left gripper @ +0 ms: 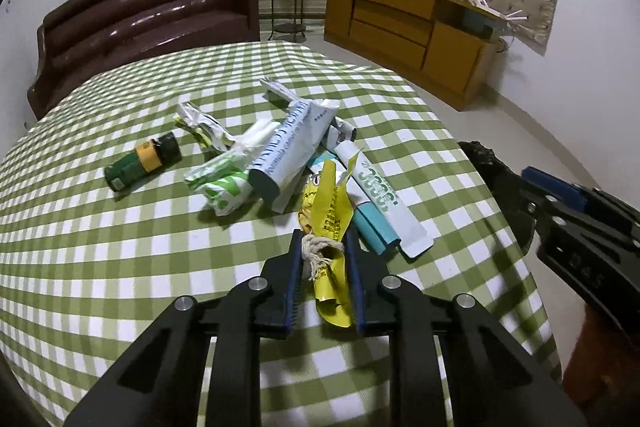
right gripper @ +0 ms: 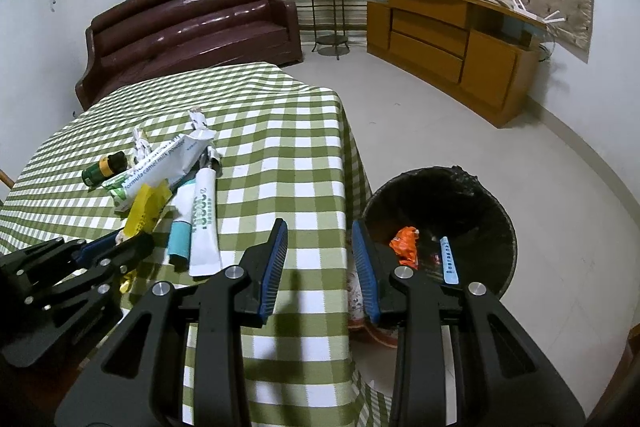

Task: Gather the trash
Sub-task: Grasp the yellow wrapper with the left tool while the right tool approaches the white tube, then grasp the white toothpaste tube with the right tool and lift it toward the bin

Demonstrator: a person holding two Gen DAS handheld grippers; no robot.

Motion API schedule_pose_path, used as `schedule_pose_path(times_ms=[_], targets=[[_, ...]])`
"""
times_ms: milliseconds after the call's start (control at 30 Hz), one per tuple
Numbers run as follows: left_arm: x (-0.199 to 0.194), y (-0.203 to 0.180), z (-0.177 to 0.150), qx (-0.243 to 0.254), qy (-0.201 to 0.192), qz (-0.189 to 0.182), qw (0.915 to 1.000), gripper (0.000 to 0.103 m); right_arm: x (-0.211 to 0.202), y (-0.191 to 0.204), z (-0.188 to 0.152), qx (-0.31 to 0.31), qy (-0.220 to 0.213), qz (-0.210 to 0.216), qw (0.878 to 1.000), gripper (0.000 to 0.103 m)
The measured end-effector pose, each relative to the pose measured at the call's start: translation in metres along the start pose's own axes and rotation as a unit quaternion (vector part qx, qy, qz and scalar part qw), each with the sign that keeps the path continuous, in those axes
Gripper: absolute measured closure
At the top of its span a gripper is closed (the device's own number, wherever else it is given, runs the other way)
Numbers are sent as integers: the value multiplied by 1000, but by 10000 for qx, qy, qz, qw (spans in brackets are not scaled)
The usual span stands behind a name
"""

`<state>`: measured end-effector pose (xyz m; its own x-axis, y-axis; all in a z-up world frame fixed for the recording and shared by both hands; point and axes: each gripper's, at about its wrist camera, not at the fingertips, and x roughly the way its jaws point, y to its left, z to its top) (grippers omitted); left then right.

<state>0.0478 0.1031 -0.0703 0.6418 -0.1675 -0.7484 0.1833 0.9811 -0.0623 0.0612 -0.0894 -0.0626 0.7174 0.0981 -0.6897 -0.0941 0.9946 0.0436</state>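
The left hand-held gripper [left gripper: 323,239] is clamped on a crumpled yellow plastic wrapper [left gripper: 329,223] tied with string, its lower end hidden between the pads. The right hand-held gripper [right gripper: 320,235] gapes empty beside the table [right gripper: 288,163]. Beyond, the black-lined round bin [right gripper: 496,227] holds half-hidden orange litter [right gripper: 406,245].
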Motion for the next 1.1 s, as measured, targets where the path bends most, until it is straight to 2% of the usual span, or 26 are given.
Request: schedule_pose_path(times_ms=[500,633,900,1100], targets=[[-44,62,-1,-324,-366,484,9976,82,5,65,17,-362,-80,414,9985,70],[-48,85,-3,-481,-384,628,9961,82,10,77,18,-470,-39,386,9981,69],[-48,125,-11,-761,-349,861,9928,82,31,74,12,-544,336,115,9979,70],[-45,135,-17,-860,-287,858,9922,82,45,83,9,-673,541,96,9962,70]])
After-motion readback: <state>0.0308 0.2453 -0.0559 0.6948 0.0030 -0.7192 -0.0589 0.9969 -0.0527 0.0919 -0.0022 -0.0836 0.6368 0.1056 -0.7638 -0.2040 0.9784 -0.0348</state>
